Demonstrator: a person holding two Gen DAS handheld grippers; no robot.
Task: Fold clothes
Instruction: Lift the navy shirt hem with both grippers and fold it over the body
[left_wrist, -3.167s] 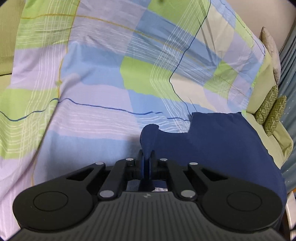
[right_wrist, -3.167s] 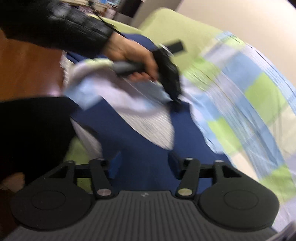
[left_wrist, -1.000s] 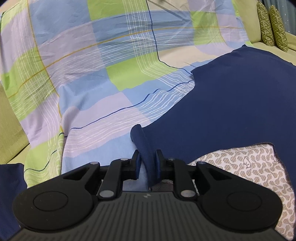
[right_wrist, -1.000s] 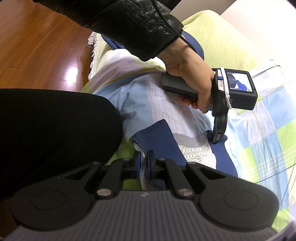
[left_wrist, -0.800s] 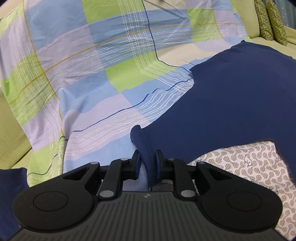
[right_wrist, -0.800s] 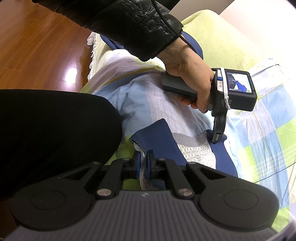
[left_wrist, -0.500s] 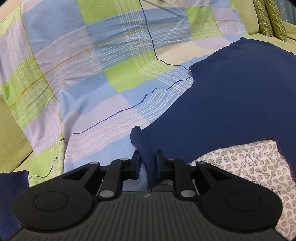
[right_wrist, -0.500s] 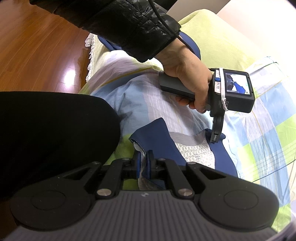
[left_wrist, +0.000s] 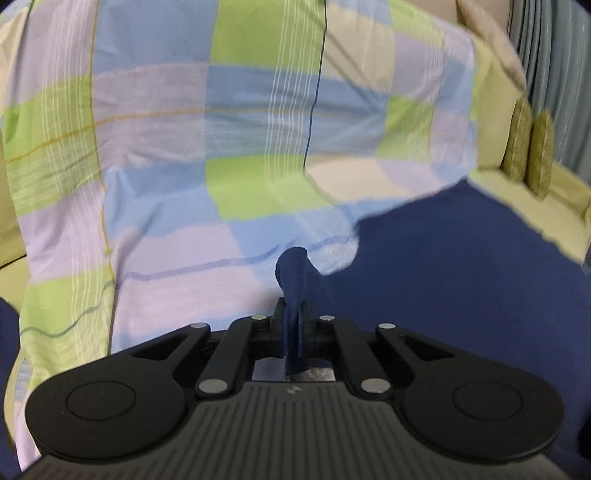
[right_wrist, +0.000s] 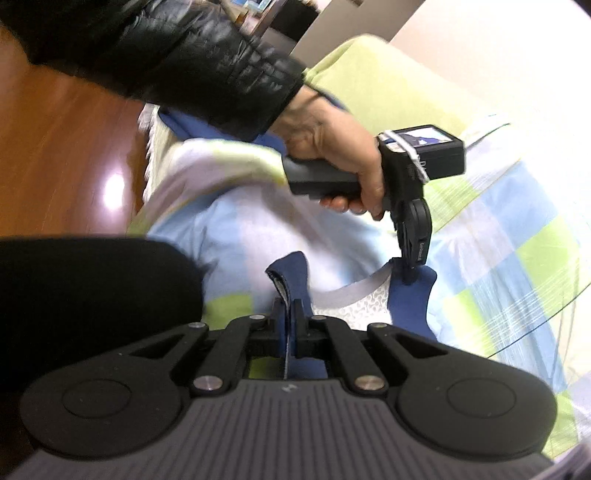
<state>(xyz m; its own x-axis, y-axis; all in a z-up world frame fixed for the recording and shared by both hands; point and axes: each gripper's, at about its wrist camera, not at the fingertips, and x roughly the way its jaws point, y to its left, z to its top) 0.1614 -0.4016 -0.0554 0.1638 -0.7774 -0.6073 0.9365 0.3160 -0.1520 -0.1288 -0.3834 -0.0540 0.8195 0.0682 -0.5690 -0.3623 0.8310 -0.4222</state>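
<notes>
A navy blue garment (left_wrist: 461, 266) lies over the checked sheet (left_wrist: 221, 147) on the sofa. My left gripper (left_wrist: 293, 314) is shut on a bunched corner of it that sticks up between the fingers. In the right wrist view my right gripper (right_wrist: 290, 314) is shut on another corner of the navy garment (right_wrist: 291, 273), whose pale patterned lining (right_wrist: 354, 302) shows. The left gripper (right_wrist: 412, 273) appears there too, held by a hand (right_wrist: 332, 147), pinching the far corner.
Two olive patterned cushions (left_wrist: 528, 155) stand at the sofa's right end beside grey-blue curtains (left_wrist: 554, 55). A black-sleeved arm (right_wrist: 166, 55) crosses the right wrist view. A dark trouser leg (right_wrist: 74, 295) and wooden floor (right_wrist: 55, 147) are at left.
Both grippers have lifted and swung with the garment still gripped. In the left view the patterned lining has dropped out of sight, and the navy cloth now spreads toward the cushions.
</notes>
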